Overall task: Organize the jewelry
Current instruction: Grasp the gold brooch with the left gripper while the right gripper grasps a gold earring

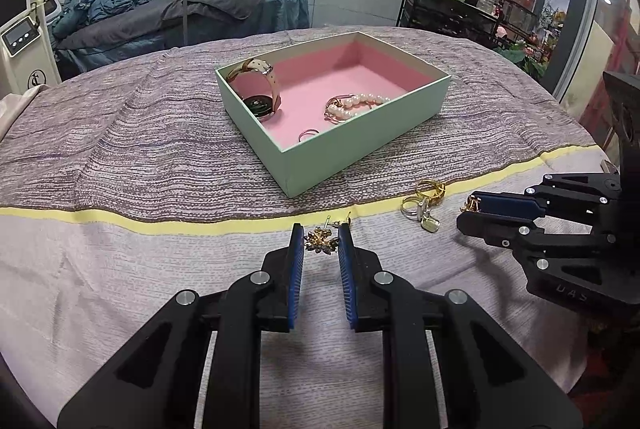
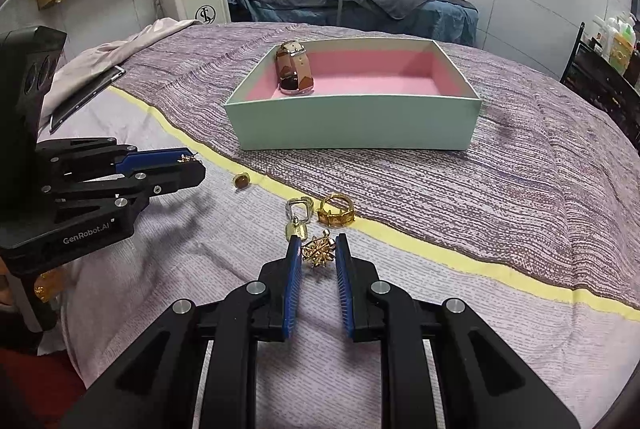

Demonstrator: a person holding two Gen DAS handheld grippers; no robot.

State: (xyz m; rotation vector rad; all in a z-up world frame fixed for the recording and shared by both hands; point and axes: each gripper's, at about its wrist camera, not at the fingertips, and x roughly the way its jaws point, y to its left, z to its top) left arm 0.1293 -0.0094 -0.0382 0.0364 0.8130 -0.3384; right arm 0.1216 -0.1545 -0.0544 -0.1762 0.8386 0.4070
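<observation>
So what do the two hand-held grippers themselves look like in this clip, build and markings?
Both are matte black linkage frames with silver pivot pins and blue ribbed pads on the fingers. The left hand-held gripper carries white "GenRobot.AI" lettering on its side, seen from the right wrist view. The right hand-held gripper shows faint embossed letters, partly unreadable. No cables or sleeves are visible.

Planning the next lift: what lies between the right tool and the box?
Right wrist view: a gold flower earring between the fingers, then two rings, then bare cloth up to the box.
</observation>
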